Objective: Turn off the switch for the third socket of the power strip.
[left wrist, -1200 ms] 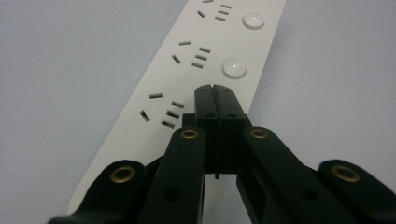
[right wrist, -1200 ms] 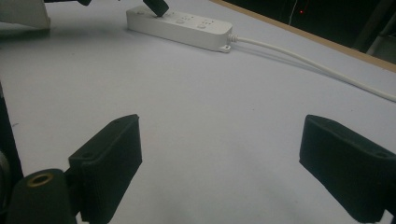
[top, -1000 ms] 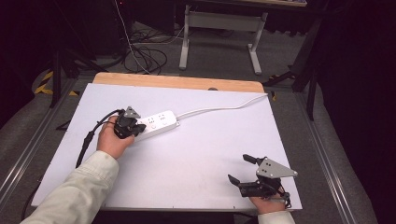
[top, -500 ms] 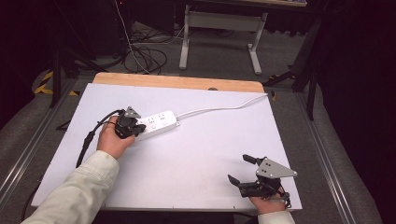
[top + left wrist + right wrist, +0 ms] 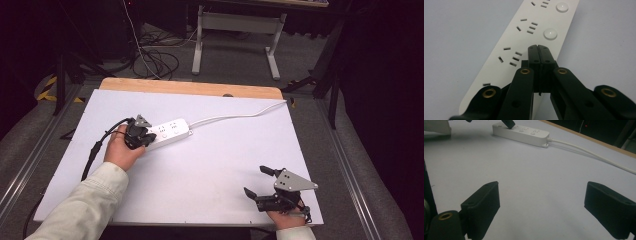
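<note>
Now left gripper (image 5: 539, 47) – jaws pressed together, tips on white power strip (image 5: 167, 132) beside button (image 5: 550, 33); right gripper (image 5: 260, 182) spread wide, apart over white table (image 5: 215, 165).

White power strip (image 5: 167, 132), flat on white table (image 5: 215, 165), lay diagonal, 3 socket sets w/ round buttons, white cord trailing right.

1. A lab or workshop room is suggested by the dark, blacked-out surroundings.
2. A white work table (image 5: 210, 165) with a wooden edge is set on grey carpet.
3. Loose cables (image 5: 155, 57) and a metal stand frame (image 5: 235, 30) are seen on the floor behind.
</note>
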{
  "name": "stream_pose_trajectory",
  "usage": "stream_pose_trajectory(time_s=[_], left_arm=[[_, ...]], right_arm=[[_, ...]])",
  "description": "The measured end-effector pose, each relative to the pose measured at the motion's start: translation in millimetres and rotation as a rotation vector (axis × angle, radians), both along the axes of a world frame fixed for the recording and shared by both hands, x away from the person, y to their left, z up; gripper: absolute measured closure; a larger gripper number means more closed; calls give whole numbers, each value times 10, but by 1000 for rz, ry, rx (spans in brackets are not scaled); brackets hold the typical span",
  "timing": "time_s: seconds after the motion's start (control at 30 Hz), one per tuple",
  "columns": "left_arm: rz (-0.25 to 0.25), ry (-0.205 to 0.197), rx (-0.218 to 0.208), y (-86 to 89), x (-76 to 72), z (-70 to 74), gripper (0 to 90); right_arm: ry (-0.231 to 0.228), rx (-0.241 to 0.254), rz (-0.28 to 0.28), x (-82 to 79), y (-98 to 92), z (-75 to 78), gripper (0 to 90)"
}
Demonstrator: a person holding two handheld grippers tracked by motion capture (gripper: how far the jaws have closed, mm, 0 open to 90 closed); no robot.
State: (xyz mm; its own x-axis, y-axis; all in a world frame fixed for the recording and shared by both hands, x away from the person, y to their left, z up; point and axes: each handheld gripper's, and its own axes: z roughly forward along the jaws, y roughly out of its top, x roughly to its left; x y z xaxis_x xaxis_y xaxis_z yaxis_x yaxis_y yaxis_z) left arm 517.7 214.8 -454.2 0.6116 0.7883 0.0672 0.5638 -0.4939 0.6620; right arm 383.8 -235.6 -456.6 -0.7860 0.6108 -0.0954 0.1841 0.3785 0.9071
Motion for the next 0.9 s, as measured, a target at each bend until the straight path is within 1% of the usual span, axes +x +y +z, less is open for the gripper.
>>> stream_pose_trajectory(time_s=[0.17,0.43,0.47,0.6,0.7,0.77,0.8,0.83,0.9], left_arm=[[8,11,-14,6,3,-1,898],[21,12,-14,5,9,4,899],[21,19,-22,2,9,2,899],[28,24,-22,-3,9,5,899],[32,21,-17,-3,6,6,899],[30,26,-27,-1,8,1,899],[32,26,-28,-2,8,0,899],[35,18,-13,-6,4,4,899],[34,17,-11,-20,0,2,899]], right_arm=[[0,-1,0,-1,1,0,134],[4,1,-3,0,6,-1,134],[4,1,-3,-1,6,-1,134],[4,3,-2,0,5,-2,134],[3,-1,-2,-1,6,-1,134],[3,-1,-1,-1,5,-1,134],[3,-1,-1,-1,6,-2,134],[3,-1,-1,-1,6,-2,134],[5,1,0,0,11,-3,134]])
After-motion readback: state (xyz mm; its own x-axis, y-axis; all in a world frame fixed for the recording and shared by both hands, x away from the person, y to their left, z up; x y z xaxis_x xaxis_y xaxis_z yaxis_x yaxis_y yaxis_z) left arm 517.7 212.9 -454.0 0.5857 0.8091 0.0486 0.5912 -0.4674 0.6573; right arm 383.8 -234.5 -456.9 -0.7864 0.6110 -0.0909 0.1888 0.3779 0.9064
